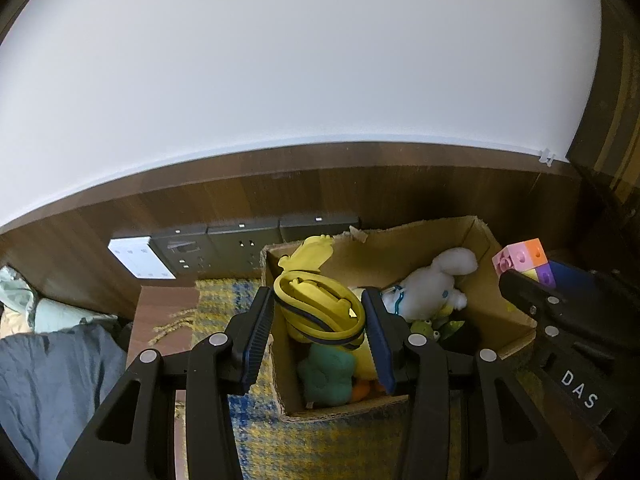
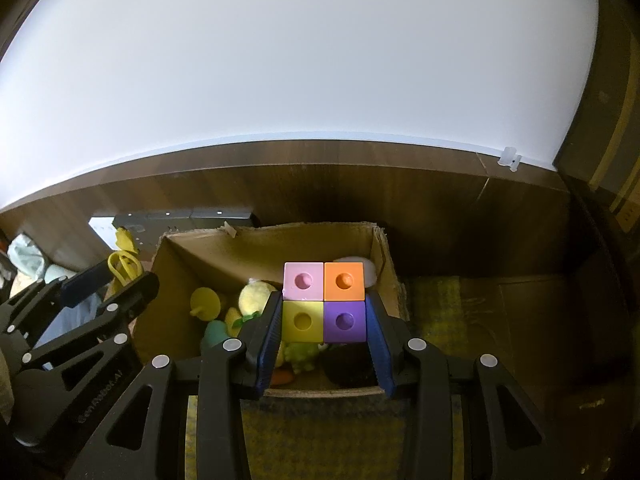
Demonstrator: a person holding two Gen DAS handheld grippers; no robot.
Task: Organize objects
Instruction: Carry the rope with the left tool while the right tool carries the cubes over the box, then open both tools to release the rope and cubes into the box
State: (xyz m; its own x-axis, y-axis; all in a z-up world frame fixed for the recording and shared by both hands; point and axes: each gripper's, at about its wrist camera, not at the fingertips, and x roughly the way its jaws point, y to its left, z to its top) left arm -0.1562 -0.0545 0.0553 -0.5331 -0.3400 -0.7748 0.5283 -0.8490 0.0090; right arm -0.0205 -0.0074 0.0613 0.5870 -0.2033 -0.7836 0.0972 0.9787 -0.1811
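An open cardboard box (image 1: 424,236) (image 2: 188,256) stands on a yellow and blue rug and holds several soft toys, among them a white plush (image 1: 436,284) and a green plush (image 1: 326,374). My left gripper (image 1: 320,312) is shut on a yellow rubbery frog toy (image 1: 316,300), held above the box's left side; the toy also shows in the right wrist view (image 2: 124,266). My right gripper (image 2: 323,320) is shut on a block of pink, orange, yellow and purple cubes (image 2: 324,302), held above the box's right part; the block also shows in the left wrist view (image 1: 524,262).
A wooden wall panel (image 1: 240,196) with grey sockets (image 1: 240,248) and a white switch plate (image 1: 140,258) stands behind the box. Blue-grey cloth (image 1: 52,380) lies at the left. A flat cardboard sheet (image 2: 520,320) lies right of the box. A dark cabinet (image 2: 600,120) stands at the right.
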